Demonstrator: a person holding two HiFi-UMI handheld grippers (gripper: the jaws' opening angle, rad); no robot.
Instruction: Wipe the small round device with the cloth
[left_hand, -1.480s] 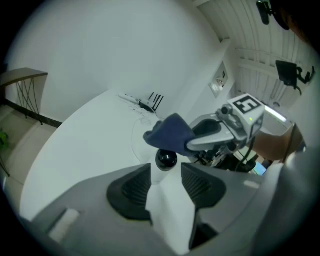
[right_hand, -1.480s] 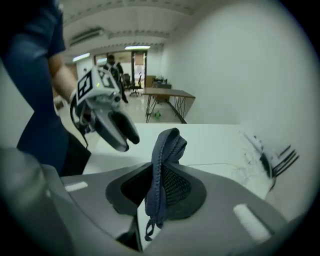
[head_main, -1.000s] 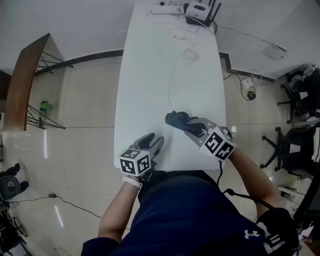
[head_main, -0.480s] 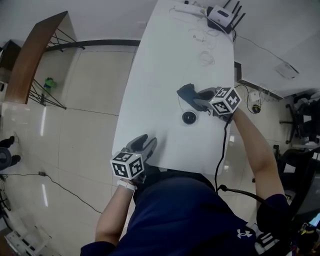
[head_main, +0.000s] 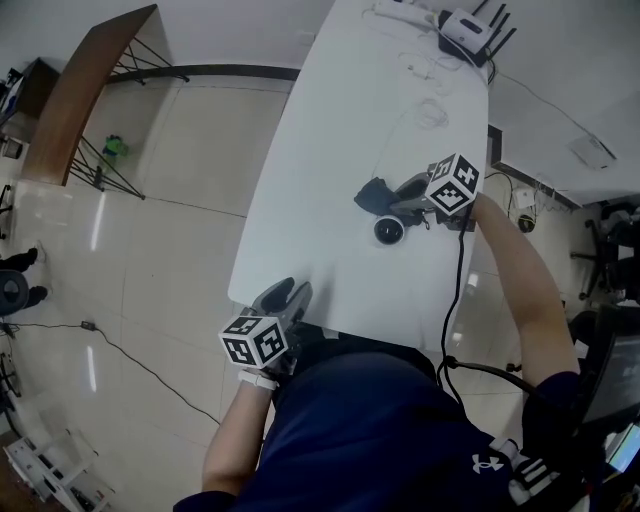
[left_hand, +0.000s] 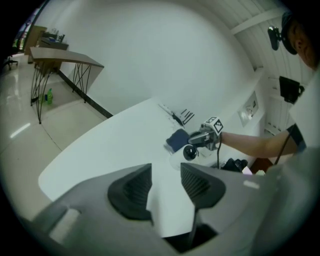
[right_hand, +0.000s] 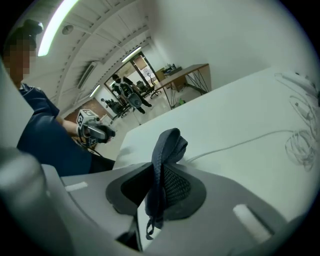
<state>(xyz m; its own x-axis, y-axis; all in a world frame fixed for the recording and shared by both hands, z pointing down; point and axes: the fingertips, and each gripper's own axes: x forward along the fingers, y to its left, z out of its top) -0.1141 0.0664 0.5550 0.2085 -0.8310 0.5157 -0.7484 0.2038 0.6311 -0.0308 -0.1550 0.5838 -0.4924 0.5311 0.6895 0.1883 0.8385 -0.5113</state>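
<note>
Small round device (head_main: 389, 231) sits on the white desk (head_main: 340, 130), cable trailing off it.

Right gripper (head_main: 398, 207): fingers pinched narrow on the dark cloth (head_main: 372, 194), which hangs bunched from them just beyond the device. I can't confirm cloth-to-device contact in any view.

Left gripper (head_main: 287, 294): well apart from the device, at the near desk edge, fingers spread with nothing between them but bare desk.

Progress, my reading: the cloth is in hand and brought up to the device, so pickup and approach are done. The wipe itself is not evidently begun and the whole rubbing pass remains. The device is unsteadied.
</note>
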